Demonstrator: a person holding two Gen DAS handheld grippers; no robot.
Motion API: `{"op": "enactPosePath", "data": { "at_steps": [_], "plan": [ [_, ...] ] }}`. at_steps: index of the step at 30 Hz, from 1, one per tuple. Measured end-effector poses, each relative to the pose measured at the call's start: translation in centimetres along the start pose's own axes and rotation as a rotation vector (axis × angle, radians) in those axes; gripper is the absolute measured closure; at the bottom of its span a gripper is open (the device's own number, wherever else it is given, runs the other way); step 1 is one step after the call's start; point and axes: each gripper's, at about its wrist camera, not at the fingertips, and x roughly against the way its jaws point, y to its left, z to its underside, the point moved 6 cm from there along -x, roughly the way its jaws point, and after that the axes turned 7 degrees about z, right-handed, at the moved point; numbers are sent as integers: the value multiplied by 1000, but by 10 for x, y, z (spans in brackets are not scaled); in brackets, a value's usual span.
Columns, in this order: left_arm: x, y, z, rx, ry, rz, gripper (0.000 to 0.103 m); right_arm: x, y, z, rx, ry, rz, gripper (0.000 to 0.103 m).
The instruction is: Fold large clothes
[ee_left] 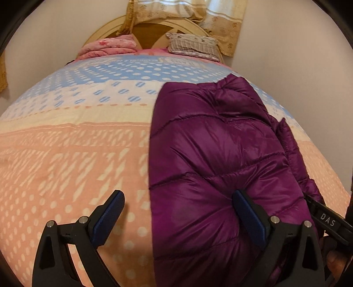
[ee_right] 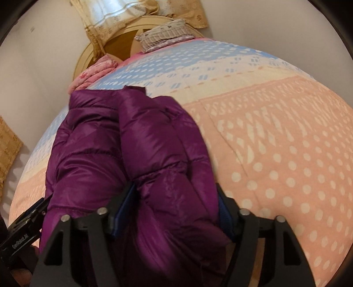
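Nearest the lens, the right hand-held gripper (ee_right: 176,212) is clamped on a thick bunch of the purple puffer jacket (ee_right: 136,154), with padding bulging out between the blue pads, so a fair amount of bulk is being pinched rather than a neat edge. The left hand-held gripper (ee_left: 178,218) is spread wide with nothing held; one finger hangs over the bare bedspread (ee_left: 66,159) and the other sits over the jacket's (ee_left: 211,154) near panel, though whether it's actually touching can't be told. The jacket is laid lengthwise down the bed, already doubled over on itself by the look of it, with a narrower strip, probably a sleeve, tucked along its right edge in the left view. Biggest risk from here, probably: that shiny quilted shell is slippery and springy, so if the pinched bunch gets lifted or carried over, layers could slide out of the grip or the fold could puff back open, especially with only one side held. The loose sleeve could also get dragged out of line. Further up the bed, a folded pink blanket (ee_left: 108,47) and a striped pillow (ee_left: 194,46) are stacked by the headboard (ee_left: 152,33), well apart from the jacket, with curtains (ee_left: 189,13) hanging behind.
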Motion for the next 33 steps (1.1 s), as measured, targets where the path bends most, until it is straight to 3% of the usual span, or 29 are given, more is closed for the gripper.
{"op": "enactPosePath", "data": {
  "at_steps": [1,2,3,5,9,13,20,28,33],
  "plan": [
    [0,-2,0,-1,3,23,17,0,0,1,2,2,-8,44],
    [0,-8,1,-5,7,80,32,0,0,1,0,7,-20,46],
    [2,-12,2,-16,5,86,37,1,1,1,-7,8,-45,51],
    [5,-19,1,-61,-6,62,43,2,4,2,2,2,-65,61],
    [16,-38,-1,-166,-42,-18,72,13,14,4,61,-42,-37,76],
    [41,-51,-7,-225,-96,-71,77,28,23,4,74,-81,-37,81],
    [96,-46,-20,-245,-187,-102,79,56,53,0,93,-122,-109,82],
    [150,-3,-35,-209,-255,-157,79,83,106,-10,149,-167,-207,83],
    [162,28,-36,-172,-263,-192,79,84,134,-10,195,-163,-242,83]
  ]
}}
